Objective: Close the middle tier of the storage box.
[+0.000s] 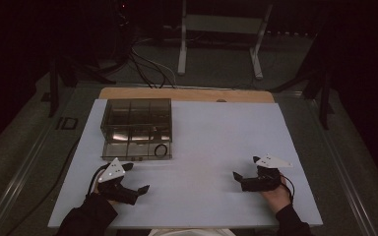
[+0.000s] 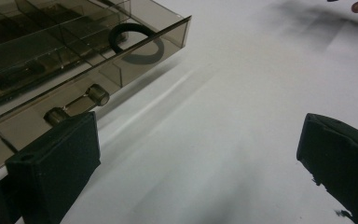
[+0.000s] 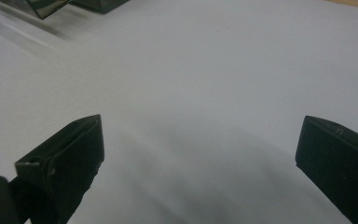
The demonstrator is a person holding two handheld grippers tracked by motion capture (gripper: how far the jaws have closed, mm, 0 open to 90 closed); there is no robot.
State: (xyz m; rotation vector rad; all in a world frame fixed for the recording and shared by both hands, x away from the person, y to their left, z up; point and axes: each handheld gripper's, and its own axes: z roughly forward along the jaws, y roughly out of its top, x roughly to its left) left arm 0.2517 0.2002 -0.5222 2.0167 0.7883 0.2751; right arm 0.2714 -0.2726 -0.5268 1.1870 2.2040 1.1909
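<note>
Currently organiser box (image 1: 137,129) sits far-left on counter (image 1: 216,147), near my left gripper (image 2: 200,158). Both fingers wide, empty. Judged light, rigid, slippery, brittle plastic: grip front knobs (image 2: 98,94). Right gripper (image 3: 200,158) well apart.

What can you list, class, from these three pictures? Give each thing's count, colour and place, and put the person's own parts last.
Compartment box: one, clear smoky brown, far left of the sheet.
Ring: one, black, in the box's near right compartment.
Knobs: two, metallic, on the box's near wall.
Sheet: one, white, covering the table.
Table edge: one, wooden, beyond the sheet.
Frame: one, white, on the floor behind.
Cables: several, black, floor behind.
Left gripper: one, black, open, near left.
Right gripper: one, black, open, near right.
Hand: holding the right gripper.
</note>
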